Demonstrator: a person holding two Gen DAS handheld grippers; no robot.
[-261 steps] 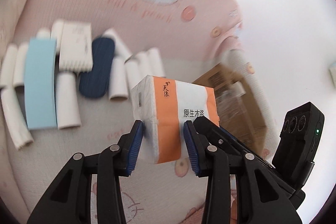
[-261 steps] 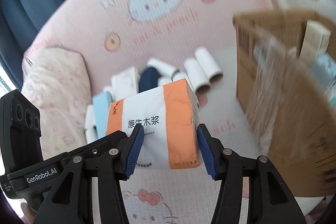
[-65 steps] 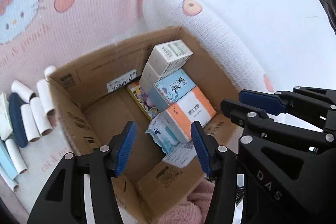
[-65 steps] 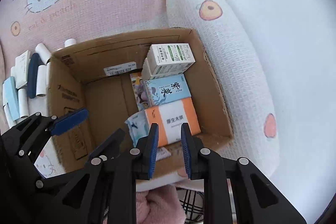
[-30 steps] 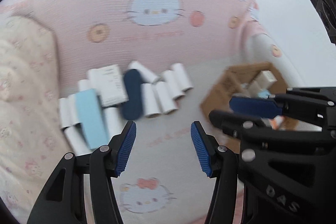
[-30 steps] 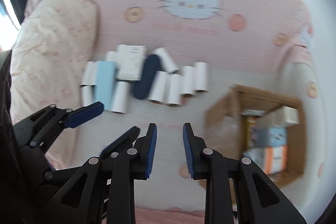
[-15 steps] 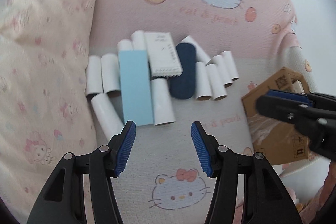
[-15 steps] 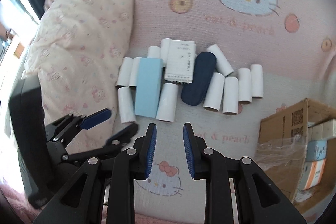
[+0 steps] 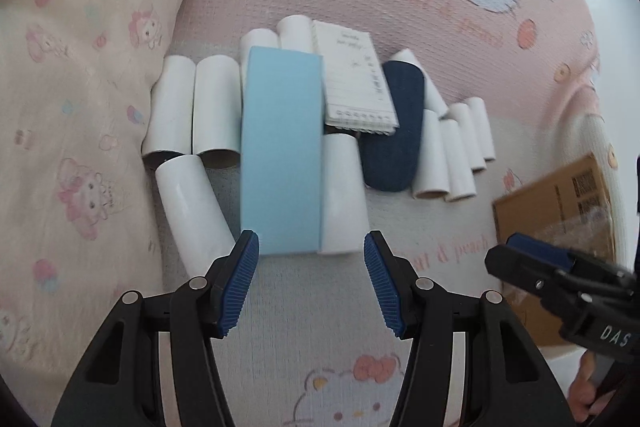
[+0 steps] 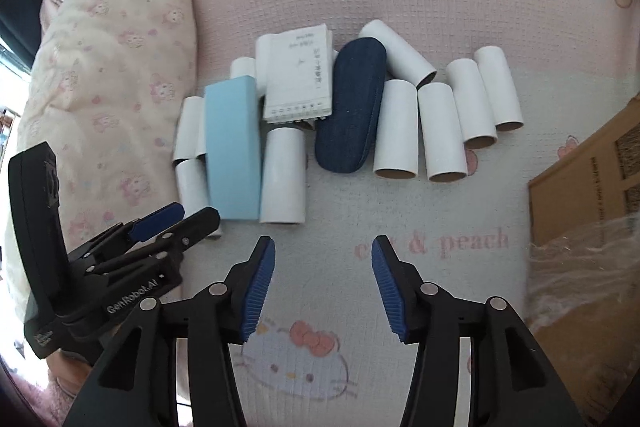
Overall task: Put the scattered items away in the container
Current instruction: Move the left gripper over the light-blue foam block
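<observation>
A light blue box (image 9: 282, 147) lies on the pink bedspread among several white cardboard tubes (image 9: 188, 205), a small white notepad (image 9: 356, 83) and a dark blue case (image 9: 396, 131). My left gripper (image 9: 311, 285) is open and empty, just in front of the blue box's near end. My right gripper (image 10: 322, 291) is open and empty, a little short of a white tube (image 10: 282, 179) and the dark blue case (image 10: 352, 111). The cardboard box (image 10: 588, 227) stands at the right; it also shows in the left wrist view (image 9: 560, 211).
A cream patterned pillow (image 9: 80, 107) lies along the left of the items. The left gripper shows at lower left in the right wrist view (image 10: 168, 221). Clear plastic film (image 10: 580, 267) hangs over the cardboard box's near side.
Both grippers have moved down and closer to the scattered items. The right gripper's jaws have opened wider. The left gripper now sits right by the blue box.
</observation>
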